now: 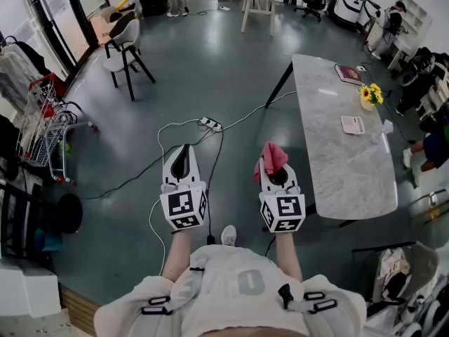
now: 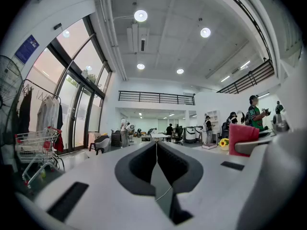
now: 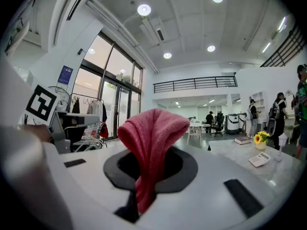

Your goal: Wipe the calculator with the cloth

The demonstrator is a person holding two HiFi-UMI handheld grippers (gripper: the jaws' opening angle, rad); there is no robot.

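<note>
While the left tool (image 1: 184, 152) hangs shut and empty above the floor (image 1: 210, 69), the right tool (image 1: 275, 174) is clamped on a red cloth (image 1: 271, 156). Farther right, the calculator (image 1: 352, 124) lies on the marble table (image 1: 337, 174), near a flower pot (image 1: 369, 98).

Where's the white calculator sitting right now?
In the head view, the flat white calculator lies on the long grey marble table at right, just nearer than the yellow sunflower pot, well ahead and right of the right gripper holding the red cloth.
</note>
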